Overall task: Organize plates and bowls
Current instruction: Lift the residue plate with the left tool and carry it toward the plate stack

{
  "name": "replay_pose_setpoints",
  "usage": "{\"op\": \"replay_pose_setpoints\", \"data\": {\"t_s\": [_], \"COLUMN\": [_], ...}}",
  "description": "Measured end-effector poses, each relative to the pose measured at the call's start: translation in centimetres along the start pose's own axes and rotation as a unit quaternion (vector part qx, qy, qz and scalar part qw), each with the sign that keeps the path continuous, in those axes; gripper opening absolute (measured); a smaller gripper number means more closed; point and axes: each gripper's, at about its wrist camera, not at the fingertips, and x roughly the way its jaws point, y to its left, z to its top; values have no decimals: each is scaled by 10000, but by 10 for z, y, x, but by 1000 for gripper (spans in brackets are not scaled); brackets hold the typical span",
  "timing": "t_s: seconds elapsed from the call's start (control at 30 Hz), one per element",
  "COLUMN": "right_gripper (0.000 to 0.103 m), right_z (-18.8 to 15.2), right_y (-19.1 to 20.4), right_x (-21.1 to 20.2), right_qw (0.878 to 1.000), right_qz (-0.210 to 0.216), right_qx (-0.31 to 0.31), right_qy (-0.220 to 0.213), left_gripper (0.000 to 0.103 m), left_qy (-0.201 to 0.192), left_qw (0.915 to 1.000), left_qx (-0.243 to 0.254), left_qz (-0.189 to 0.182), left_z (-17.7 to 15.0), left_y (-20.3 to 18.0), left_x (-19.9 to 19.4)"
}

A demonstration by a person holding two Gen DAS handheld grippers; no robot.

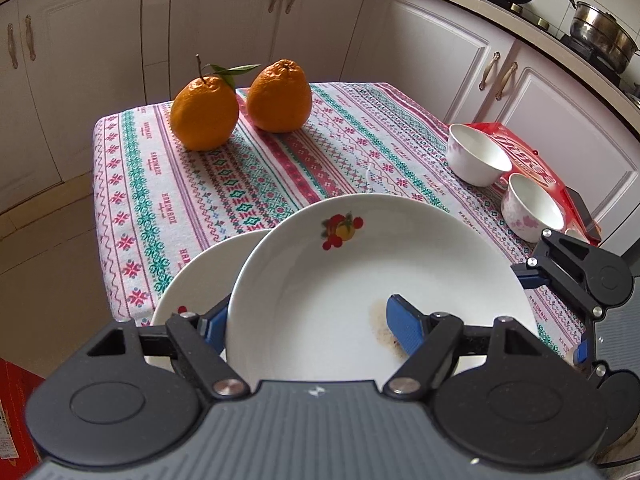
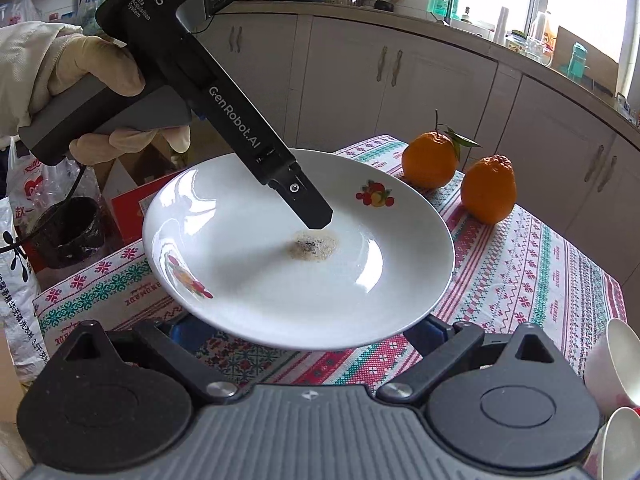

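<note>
Two plates sit at the near edge of the tabletop [image 1: 132,184], and the left claw [image 1: 308,322] has the upper plate [image 1: 360,264] pinched at its rim: one blue finger lies inside the dish beside a brownish stain [image 2: 314,245], the other is under the edge. This plate looks lifted and tilted, overlapping the lower plate [image 1: 192,280] to its left. The right claw [image 2: 304,330] hangs just under the plate's near rim, jaws spread, gripping nothing. Two white bowls [image 1: 478,156] stand well apart on the right, by a red box [image 1: 520,140]; two oranges [image 1: 204,114] rest at the far side.

My worry is that single rim grip. Glazed china is slick, and a one-sided pinch on a tilted plate could let it swing or slide out and knock the lower plate or fall off the tabletop edge. The right claw could also bump the rim from below.
</note>
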Motion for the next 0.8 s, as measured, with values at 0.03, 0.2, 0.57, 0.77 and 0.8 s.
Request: {"op": "replay_pose_setpoints", "data": {"t_s": [0.03,0.2,0.57,0.77,0.8], "right_gripper": [101,101,101,101,101], "right_z": [0,3,7,8,8], "right_y": [2,7,14,14,14], "right_x": [1,5,13,15,16], "right_qw": [10000,9999,9994,9993,9993], "right_qz": [12,29,-22,-47,-55], "right_qx": [-19,-114,-218,-191,-191], "right_qy": [16,87,253,308,315], "left_gripper": [77,77,78,78,78], "left_qy": [3,-4,20,74,84], "left_qw": [10000,9999,9995,9997,9997], "left_qx": [-26,-155,-253,-162,-139], "left_qz": [-1,-42,-166,-182,-175], "left_z": [-2,-11,-22,-22,-22], "left_y": [2,11,23,23,23], "left_x": [0,3,12,16,17]}}
